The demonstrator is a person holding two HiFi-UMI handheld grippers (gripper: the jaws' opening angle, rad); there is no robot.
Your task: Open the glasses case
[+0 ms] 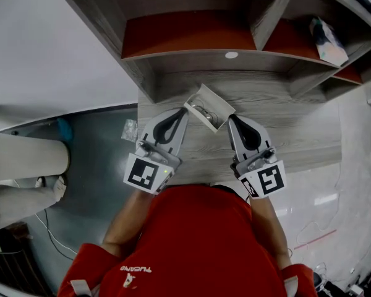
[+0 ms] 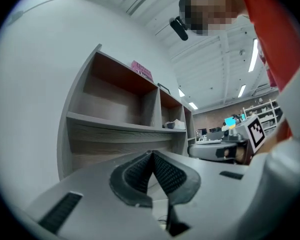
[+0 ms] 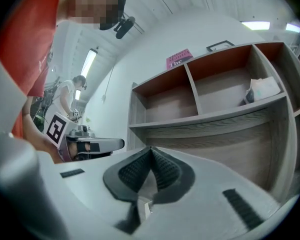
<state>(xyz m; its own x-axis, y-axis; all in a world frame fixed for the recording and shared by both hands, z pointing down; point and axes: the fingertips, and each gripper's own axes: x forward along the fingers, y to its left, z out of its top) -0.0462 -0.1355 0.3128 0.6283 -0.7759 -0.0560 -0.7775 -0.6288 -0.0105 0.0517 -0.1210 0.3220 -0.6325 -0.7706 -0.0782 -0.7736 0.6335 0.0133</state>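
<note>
In the head view a white glasses case (image 1: 208, 106) lies open on the wooden desk (image 1: 297, 141), its lid swung up and something dark inside. My left gripper (image 1: 186, 110) hovers at the case's left end and my right gripper (image 1: 230, 117) at its right end, both above it and pointing toward the shelves. In the left gripper view the left gripper (image 2: 151, 154) has its ribbed pads meeting at the tip with nothing between them. The right gripper (image 3: 150, 149) looks the same in its own view. No case shows ahead of either pair of jaws.
A grey shelf unit (image 1: 191, 57) with red-backed compartments stands at the back of the desk. A white crumpled item (image 1: 326, 39) sits in its right compartment. A pink sign (image 3: 179, 59) rests on top. A small clear packet (image 1: 130, 130) lies by the desk's left edge.
</note>
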